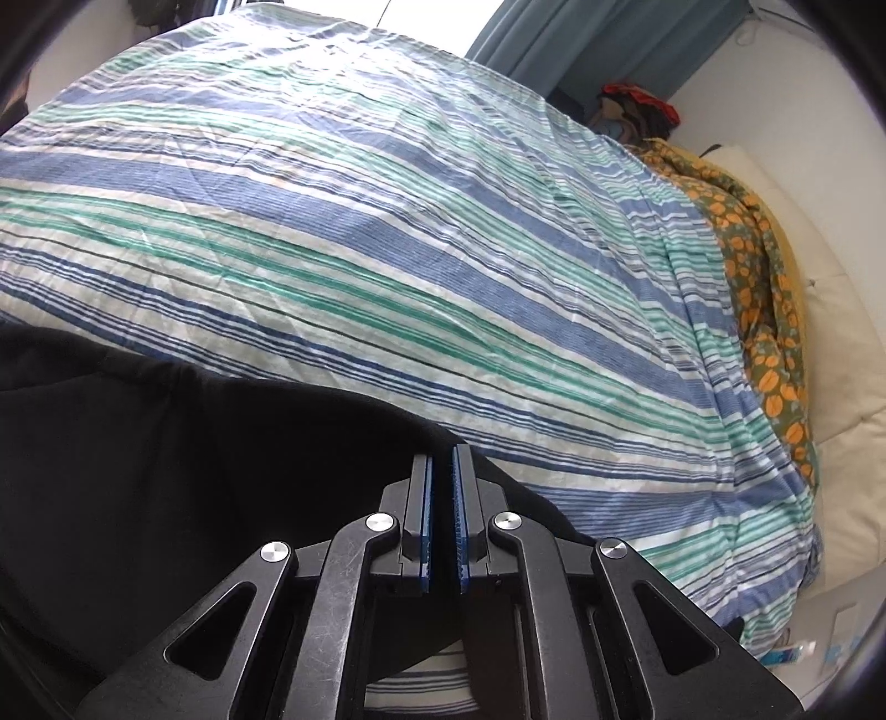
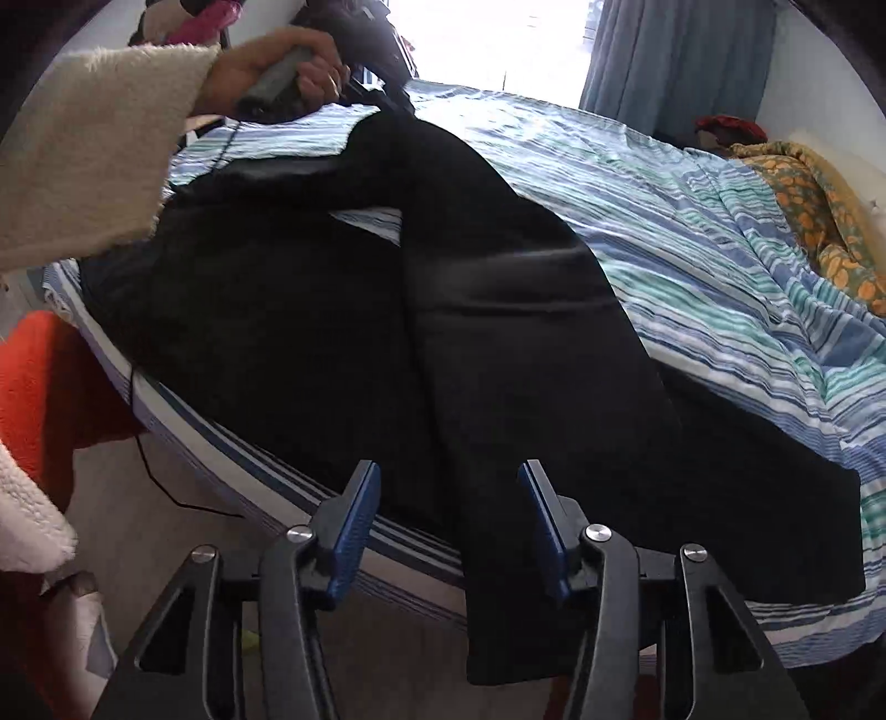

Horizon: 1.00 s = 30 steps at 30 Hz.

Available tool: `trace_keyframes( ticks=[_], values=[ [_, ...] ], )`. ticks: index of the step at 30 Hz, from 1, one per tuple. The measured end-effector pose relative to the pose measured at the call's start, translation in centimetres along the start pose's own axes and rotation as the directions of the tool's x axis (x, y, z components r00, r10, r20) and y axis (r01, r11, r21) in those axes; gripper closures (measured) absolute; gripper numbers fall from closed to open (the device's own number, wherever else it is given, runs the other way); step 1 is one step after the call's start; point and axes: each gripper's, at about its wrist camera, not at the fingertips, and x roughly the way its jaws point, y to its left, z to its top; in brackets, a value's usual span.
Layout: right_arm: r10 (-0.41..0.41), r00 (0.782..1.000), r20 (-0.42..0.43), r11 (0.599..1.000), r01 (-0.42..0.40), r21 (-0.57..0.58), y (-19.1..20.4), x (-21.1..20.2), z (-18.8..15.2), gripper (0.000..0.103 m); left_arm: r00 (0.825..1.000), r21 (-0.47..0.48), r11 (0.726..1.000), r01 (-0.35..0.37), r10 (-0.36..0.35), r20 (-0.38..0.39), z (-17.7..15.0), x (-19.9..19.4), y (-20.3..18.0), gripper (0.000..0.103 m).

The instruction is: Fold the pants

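Note:
Black pants (image 2: 343, 310) lie spread over the striped bedsheet (image 2: 692, 232), and one leg end (image 2: 509, 620) hangs over the bed's near edge. My right gripper (image 2: 448, 471) is open. That hanging leg lies between and below its blue pads (image 2: 354, 526), which do not press on it. In the left wrist view my left gripper (image 1: 441, 459) is shut, pinching an edge of the pants (image 1: 166, 471), which drape away to the lower left. In the right wrist view a person's hand (image 2: 271, 66) in a fleecy cream sleeve (image 2: 94, 144) holds the left gripper at the pants' far end.
An orange-flowered blanket (image 1: 758, 288) is bunched along the bed's right side against a cream headboard (image 1: 830, 332). Teal curtains (image 1: 581, 39) hang behind the bed. A black cable (image 2: 155, 471) trails over the floor (image 2: 183, 554) beside an orange-red garment (image 2: 50, 387).

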Motion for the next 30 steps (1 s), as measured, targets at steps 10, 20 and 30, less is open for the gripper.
trace_keyframes(
  ticks=[10,20,30],
  values=[
    [0.023,0.998,-0.05,0.999,-0.022,0.028,-4.9,-3.1,2.1,0.102,0.999,0.036,0.999,0.037,-0.037,-0.001,-1.5,-1.1,1.2,0.1],
    [-0.509,0.849,0.141,0.86,0.51,0.034,-26.6,-6.5,20.2,0.097,0.996,-0.049,0.998,-0.03,0.034,0.084,4.8,-0.4,1.7,0.1],
    [0.014,0.999,0.028,0.997,-0.012,-0.079,-1.1,-0.6,4.5,0.042,0.996,0.012,1.0,0.018,-0.017,-0.09,-0.7,-0.8,3.4,0.075]
  ],
)
